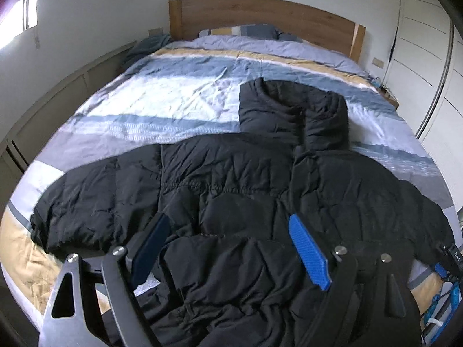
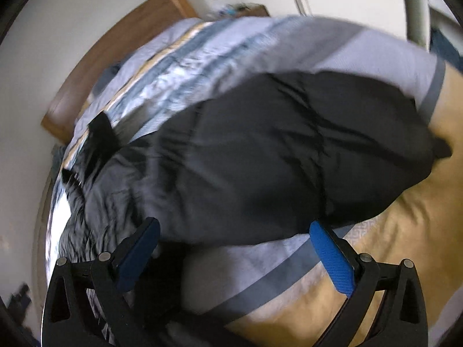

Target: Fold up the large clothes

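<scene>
Black padded fabric fills the left wrist view: a puffer jacket (image 1: 231, 190) lies spread on the striped duvet (image 1: 162, 98) of a bed, hood (image 1: 292, 115) toward the wooden headboard (image 1: 260, 17), one sleeve (image 1: 86, 202) reaching out to the left edge of the mattress. Laid flat like this, it looks ready for a first fold, not yet begun. The left gripper (image 1: 228, 248) hangs over the crumpled lower hem with its blue fingers (image 1: 309, 251) set wide apart and nothing pinched between them (the cloth lies below, not in the pads). Bare duvet lies open toward the headboard, room enough to carry the hem forward; a low cabinet (image 1: 58, 110) runs close along the bed's left side, and a wardrobe (image 1: 419, 57) stands to the right.

Seen from the right wrist (blurred), the jacket's other sleeve (image 2: 303, 150) bulges across the middle, its cuff (image 2: 442, 144) near the tan band of the duvet (image 2: 405, 231). The right gripper (image 2: 234, 248) sits at the sleeve's near edge, jaws as wide as they go and empty. That placement suggests a grasp on the sleeve to swing it inward. Clear bedding lies just below it, with the mattress edge near.
</scene>
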